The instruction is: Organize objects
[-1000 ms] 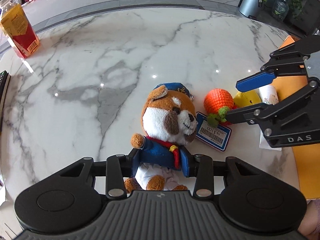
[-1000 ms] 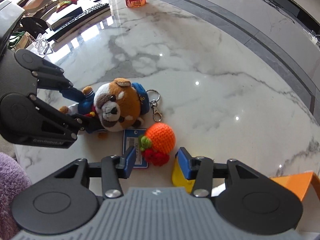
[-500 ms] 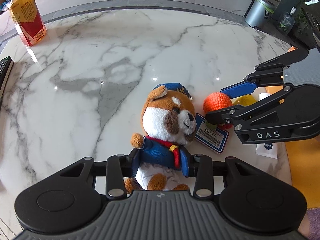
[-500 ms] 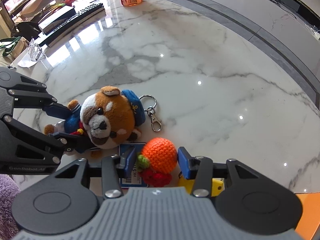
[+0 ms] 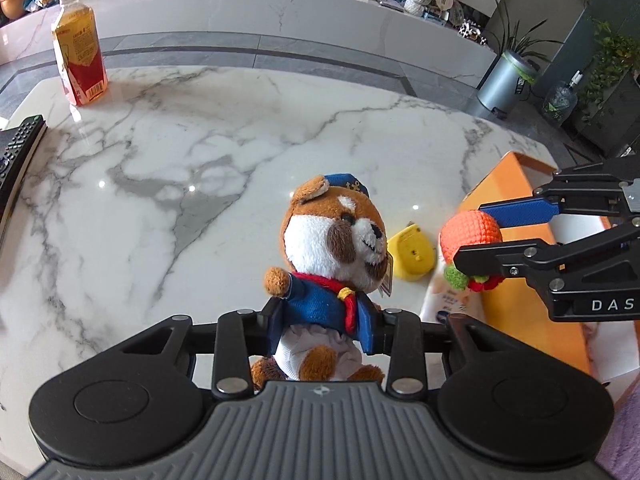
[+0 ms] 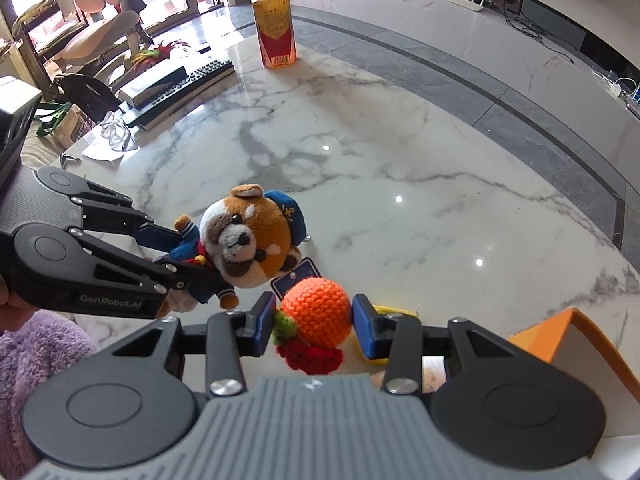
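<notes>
A brown and white plush dog (image 5: 332, 236) in a blue sailor suit hangs above the marble table (image 5: 180, 152). My left gripper (image 5: 324, 320) is shut on its body, and the jaws are still closing on it. Its blue price tag (image 6: 298, 276) dangles beside it. To the right, my right gripper (image 5: 472, 236) holds a crocheted orange (image 5: 476, 226) with green and red trim, also off the table. In the right wrist view the orange (image 6: 316, 304) sits between the blue pads of the right gripper (image 6: 314, 322), whose jaws are closing on it. The left gripper (image 6: 188, 254) grips the dog (image 6: 248, 232) at left.
A small yellow object (image 5: 412, 256) and a white packet (image 5: 448, 300) lie on the table below the toys. An open orange box (image 5: 512, 184) stands at the right edge. A juice bottle (image 5: 80, 60) stands far left, a remote control (image 5: 16, 156) at the left edge.
Both grippers have risen. The dog and the crocheted orange, lying on the table a second ago, now hang clear of it. The right gripper slid forward and closed round the orange.
</notes>
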The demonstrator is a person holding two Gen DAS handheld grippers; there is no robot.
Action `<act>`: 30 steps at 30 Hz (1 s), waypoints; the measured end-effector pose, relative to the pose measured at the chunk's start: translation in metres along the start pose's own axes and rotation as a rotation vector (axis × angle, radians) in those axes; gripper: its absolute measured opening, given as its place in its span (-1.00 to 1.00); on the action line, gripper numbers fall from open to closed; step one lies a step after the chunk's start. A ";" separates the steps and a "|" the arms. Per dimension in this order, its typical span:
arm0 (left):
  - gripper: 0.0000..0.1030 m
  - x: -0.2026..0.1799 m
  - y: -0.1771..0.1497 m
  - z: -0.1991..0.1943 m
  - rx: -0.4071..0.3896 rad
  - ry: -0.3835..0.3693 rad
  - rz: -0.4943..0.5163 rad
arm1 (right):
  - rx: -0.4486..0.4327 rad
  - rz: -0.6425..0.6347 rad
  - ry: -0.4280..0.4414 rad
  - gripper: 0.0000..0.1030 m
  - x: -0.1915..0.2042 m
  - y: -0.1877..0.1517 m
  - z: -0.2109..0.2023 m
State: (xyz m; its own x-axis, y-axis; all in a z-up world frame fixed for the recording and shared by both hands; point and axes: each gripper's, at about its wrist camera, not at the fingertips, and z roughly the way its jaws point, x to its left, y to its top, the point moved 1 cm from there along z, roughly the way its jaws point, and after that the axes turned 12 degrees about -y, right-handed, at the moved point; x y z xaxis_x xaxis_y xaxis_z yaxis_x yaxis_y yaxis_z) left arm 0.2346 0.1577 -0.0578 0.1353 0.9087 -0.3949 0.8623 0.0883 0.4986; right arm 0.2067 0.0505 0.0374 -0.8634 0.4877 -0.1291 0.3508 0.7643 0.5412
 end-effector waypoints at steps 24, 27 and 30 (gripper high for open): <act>-0.19 -0.211 0.046 0.108 0.075 -0.155 0.067 | -0.072 0.311 -0.211 -0.15 -0.170 -0.127 -0.111; -0.20 -0.212 0.045 0.126 0.093 -0.092 0.070 | -0.058 0.344 -0.200 -0.17 -0.179 -0.134 -0.088; -0.20 -0.210 0.044 0.133 0.107 -0.028 0.055 | -0.043 0.389 -0.154 -0.17 -0.189 -0.137 -0.062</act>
State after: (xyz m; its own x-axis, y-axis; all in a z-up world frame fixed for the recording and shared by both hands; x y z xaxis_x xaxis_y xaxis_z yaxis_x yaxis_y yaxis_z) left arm 0.3089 -0.0832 -0.0561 0.1966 0.8990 -0.3913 0.9001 -0.0072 0.4357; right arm 0.2989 -0.1728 0.0393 -0.6041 0.7963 -0.0297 0.6216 0.4942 0.6078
